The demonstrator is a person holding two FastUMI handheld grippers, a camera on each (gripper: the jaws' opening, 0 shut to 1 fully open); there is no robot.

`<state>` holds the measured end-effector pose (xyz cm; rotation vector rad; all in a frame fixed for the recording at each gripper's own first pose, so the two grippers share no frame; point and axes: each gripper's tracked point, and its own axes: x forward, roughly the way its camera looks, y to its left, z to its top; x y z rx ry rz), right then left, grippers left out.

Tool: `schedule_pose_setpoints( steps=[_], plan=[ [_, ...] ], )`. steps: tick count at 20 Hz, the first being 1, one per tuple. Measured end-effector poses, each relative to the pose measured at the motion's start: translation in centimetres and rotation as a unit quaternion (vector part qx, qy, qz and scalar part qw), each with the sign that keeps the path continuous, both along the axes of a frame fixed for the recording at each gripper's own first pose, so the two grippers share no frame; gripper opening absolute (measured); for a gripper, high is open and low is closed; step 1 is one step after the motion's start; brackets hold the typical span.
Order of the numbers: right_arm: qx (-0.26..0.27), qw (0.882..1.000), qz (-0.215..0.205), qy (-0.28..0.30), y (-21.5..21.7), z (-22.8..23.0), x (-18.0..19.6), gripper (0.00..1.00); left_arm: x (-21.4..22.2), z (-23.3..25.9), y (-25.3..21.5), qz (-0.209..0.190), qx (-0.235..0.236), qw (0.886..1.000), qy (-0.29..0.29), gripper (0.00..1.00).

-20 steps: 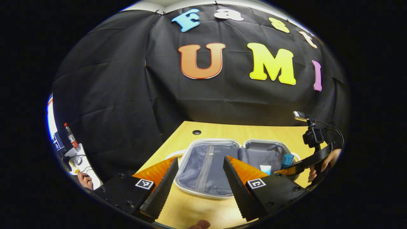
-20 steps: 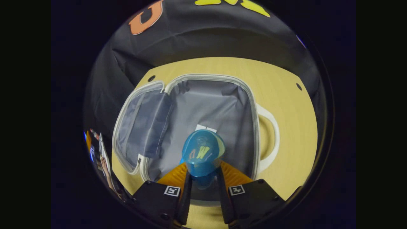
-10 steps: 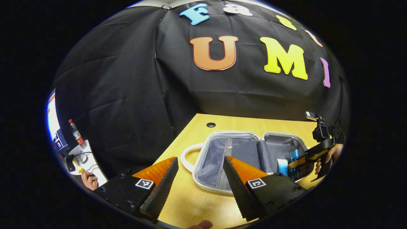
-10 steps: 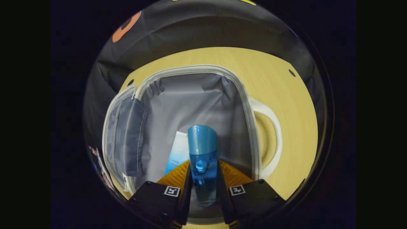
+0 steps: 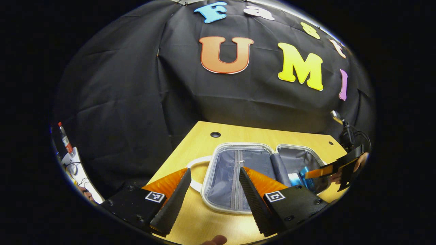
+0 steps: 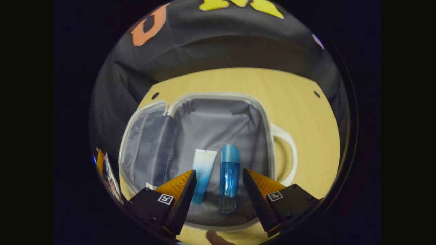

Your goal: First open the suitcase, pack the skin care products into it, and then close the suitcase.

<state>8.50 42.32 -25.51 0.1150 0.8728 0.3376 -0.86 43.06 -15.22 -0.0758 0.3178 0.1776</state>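
The suitcase [image 5: 235, 180] lies open and flat on the wooden table [image 5: 190, 146], and everything else is placed from it. In the left gripper view, a white handle [image 5: 196, 170] sticks out from the suitcase's left edge. Just over the near left corner of the case hangs the left gripper [image 5: 213, 190], its fingers spread wide and holding nothing; the zipped grey lining [image 5: 224, 173] of the left half shows between them. A fold of lining marks the hinge in the middle. In the right half lie a white-and-blue tube [image 5: 293, 177] and a blue bottle [image 5: 304, 174], side by side. At the suitcase's right edge, a hand [image 5: 357, 165] holds the other gripper above that half.

In the right gripper view, the left half of the case appears as a shallow grey flap [image 6: 150, 149]. The right half holds the tube [image 6: 202, 170] and, just to its right, the bottle [image 6: 230, 177], both lying flat on the lining with their caps pointing away. The right gripper [image 6: 218, 190] hovers above them, released, fingers well apart, touching neither. The right-hand handle [image 6: 287, 153] rests on the table beyond.
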Motion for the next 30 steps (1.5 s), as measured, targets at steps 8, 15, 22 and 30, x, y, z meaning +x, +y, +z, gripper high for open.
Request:
schedule_pose_setpoints(
  steps=[8, 15, 22, 30],
  plan=[
    [-0.018, 0.986, 0.072, -0.149, -5.5, 11.1, -5.0, 0.77, 4.9, -5.4, 5.4, 0.000, -0.093, 0.994, 0.053, 0.92],
    [-0.031, 0.986, 0.048, -0.154, -11.7, 11.2, -8.5, 0.78, 6.5, -9.9, 8.3, 0.055, -0.263, 0.959, 0.090, 0.95],
    [0.005, 0.983, 0.063, -0.174, -12.1, 12.9, -10.8, 0.78, 7.2, -12.9, 7.7, 0.085, -0.365, 0.921, 0.109, 0.76],
    [-0.019, 0.976, 0.077, -0.203, -12.2, 13.6, -11.4, 0.81, 7.8, -12.5, 6.5, 0.096, -0.392, 0.907, 0.119, 0.21]
  ],
)
